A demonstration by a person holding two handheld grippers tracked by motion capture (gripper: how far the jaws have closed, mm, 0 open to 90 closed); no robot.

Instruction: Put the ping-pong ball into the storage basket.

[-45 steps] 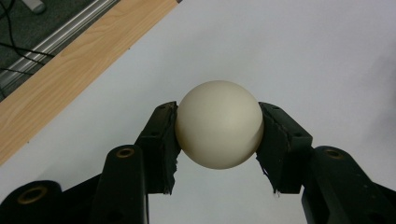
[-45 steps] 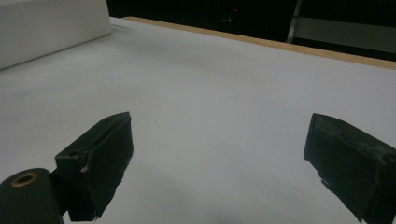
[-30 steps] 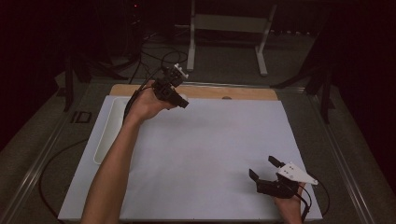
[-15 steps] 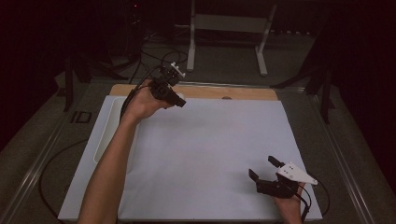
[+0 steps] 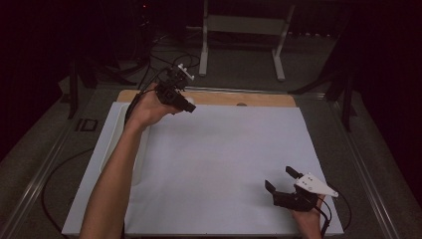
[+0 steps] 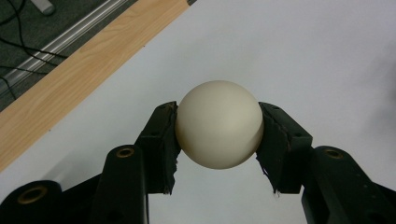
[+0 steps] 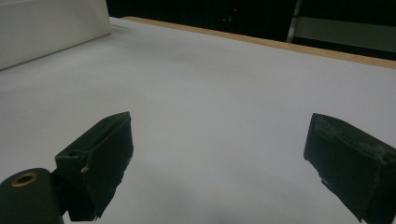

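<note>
Carry step: left gripper [image 6: 217,135] clamped on cream ball [image 6: 218,123], held above the white sheet [image 5: 224,164] near its far-left corner.

Right gripper [image 7: 219,163] rests wide open, empty, near corner. Next, probably: pick a drop spot, lower, release gently; the ball may roll.

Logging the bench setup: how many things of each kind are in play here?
Cream ball: 1
Grippers: 2, the left gripper shut on the ball, the right gripper open
White tray: 1
White sheet: 1
Total: 5

Left tongs [image 5: 189,106] edged leftward — slightly.
</note>
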